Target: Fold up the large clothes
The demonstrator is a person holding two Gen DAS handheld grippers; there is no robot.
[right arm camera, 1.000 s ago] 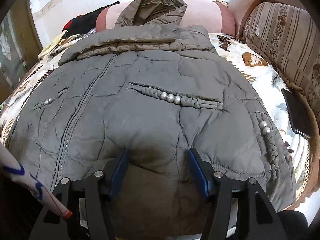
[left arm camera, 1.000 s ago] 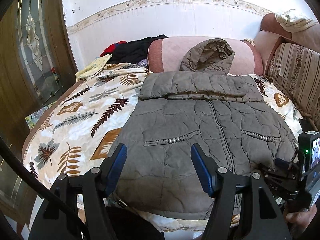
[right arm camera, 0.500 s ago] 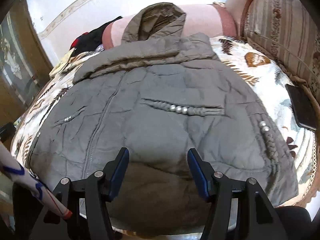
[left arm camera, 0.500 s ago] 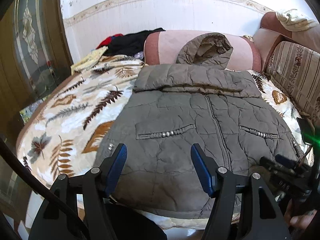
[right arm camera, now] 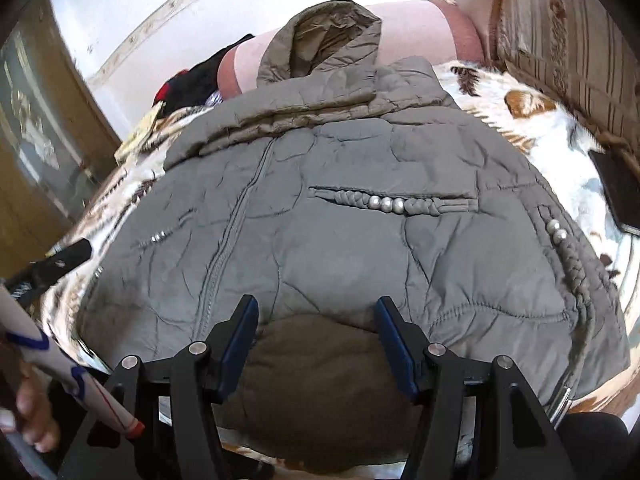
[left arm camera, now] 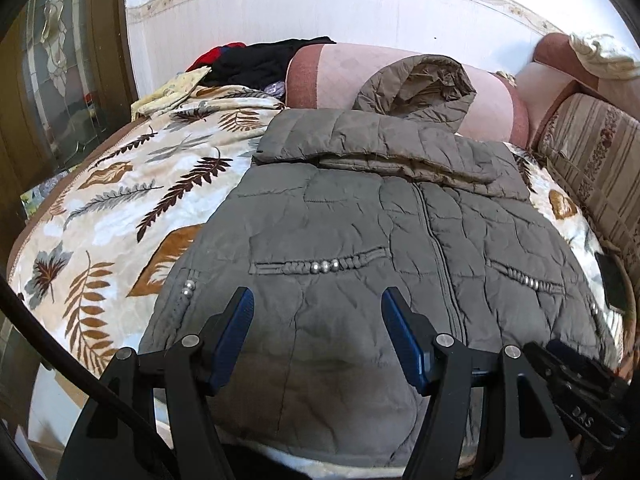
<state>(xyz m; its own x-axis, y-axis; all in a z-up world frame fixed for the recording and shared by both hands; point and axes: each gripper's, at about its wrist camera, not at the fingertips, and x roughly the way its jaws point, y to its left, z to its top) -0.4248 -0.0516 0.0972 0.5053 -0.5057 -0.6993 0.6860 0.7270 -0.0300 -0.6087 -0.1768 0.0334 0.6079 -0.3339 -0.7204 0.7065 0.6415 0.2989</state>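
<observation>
My left tool (left arm camera: 316,308) hangs over the near hem of the grey-brown quilted padded jacket (left arm camera: 360,240), its blue-padded jaws standing partly apart with only the fabric below them, nothing pinched. My right tool (right arm camera: 316,316) is likewise part open and empty, poised above the hem on the other side of the zip, where the brown lining of the jacket shows in a fold.

The jacket lies face up and zipped on the bed, on a cream bedspread printed with brown and grey leaves (left arm camera: 120,208). Its sleeves are folded across the chest in a band just below the collar, and its hood (left arm camera: 420,80) rests against a pink bolster cushion (left arm camera: 320,76) at the far end. Braided pocket trims with silver beads (right arm camera: 386,203) run across each side of the front.

A heap of black and red clothes (left arm camera: 256,60) lies beside the bolster. A dark flat phone (right arm camera: 616,192) rests on the bedspread near the striped sofa back (right arm camera: 568,48). At the lower left of the right wrist view a hand (right arm camera: 28,416) grips a white handle.
</observation>
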